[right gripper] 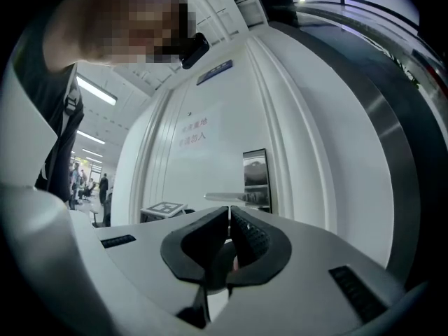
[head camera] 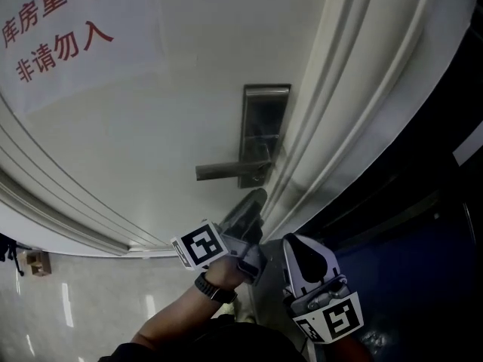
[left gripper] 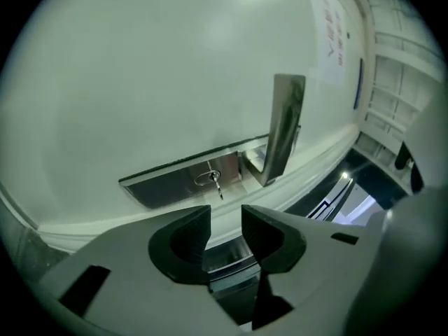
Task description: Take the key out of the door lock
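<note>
Released and empty, the left claw point(left gripper: 225, 221) is best centred on the key point(left gripper: 213, 180) in the lock plate point(left gripper: 168, 185), closed squarely, then drawn straight out; the right claw point(right gripper: 229, 222) is clenched, empty.

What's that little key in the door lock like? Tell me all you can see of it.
The key is small and silvery, seated in the brushed-metal lock plate beside the lever handle. A looped head and a thin piece stick out. No gripper touches it; the left gripper sits short of it, jaws apart.
</note>
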A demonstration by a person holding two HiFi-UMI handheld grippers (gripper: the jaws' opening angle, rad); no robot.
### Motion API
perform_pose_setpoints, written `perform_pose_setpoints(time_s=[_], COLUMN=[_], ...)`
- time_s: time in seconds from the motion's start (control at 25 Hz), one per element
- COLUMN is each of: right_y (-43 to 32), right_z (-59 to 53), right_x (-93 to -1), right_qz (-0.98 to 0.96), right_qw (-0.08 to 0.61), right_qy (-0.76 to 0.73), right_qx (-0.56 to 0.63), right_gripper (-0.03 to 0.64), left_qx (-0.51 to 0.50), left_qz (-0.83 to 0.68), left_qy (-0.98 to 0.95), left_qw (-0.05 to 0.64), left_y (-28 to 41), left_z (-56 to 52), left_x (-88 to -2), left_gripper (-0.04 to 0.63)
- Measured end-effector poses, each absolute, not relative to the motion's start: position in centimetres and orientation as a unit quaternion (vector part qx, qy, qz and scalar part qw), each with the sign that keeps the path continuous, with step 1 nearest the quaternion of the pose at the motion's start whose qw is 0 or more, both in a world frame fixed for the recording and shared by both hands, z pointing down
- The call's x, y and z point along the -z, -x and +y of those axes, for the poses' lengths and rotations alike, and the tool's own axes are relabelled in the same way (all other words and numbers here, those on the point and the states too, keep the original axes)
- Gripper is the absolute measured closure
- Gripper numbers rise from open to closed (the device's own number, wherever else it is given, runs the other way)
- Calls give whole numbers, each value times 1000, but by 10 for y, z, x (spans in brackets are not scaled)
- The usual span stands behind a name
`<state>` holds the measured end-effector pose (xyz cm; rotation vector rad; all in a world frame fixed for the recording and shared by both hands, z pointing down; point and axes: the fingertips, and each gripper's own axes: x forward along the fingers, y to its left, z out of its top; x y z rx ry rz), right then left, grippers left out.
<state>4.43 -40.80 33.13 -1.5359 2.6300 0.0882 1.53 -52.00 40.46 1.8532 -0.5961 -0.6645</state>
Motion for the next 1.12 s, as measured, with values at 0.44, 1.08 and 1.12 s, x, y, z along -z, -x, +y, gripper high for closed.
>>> perform_pose_setpoints(time_s=[0.44,1.08,1.12], right_y=[-49,-61,-61], right_z=[-420,-424,-423], right_x=[-329,-332,-332], right_qz=[862,862,862], right_qw=[44,41,41], right_qy=[504,505,505], right_qx=[-28,-19,-18], right_gripper=[601,601,601], left_qx=[333,362,362], left_qz=[-263,-268,-274], left_qy=[-731,-704,-701], left_qw=[534,550,550], left_y=[-20,-21,-21], left_z=[-558,-565,-565], left_x=[-405,-404,-405], left_gripper=[494,572,574])
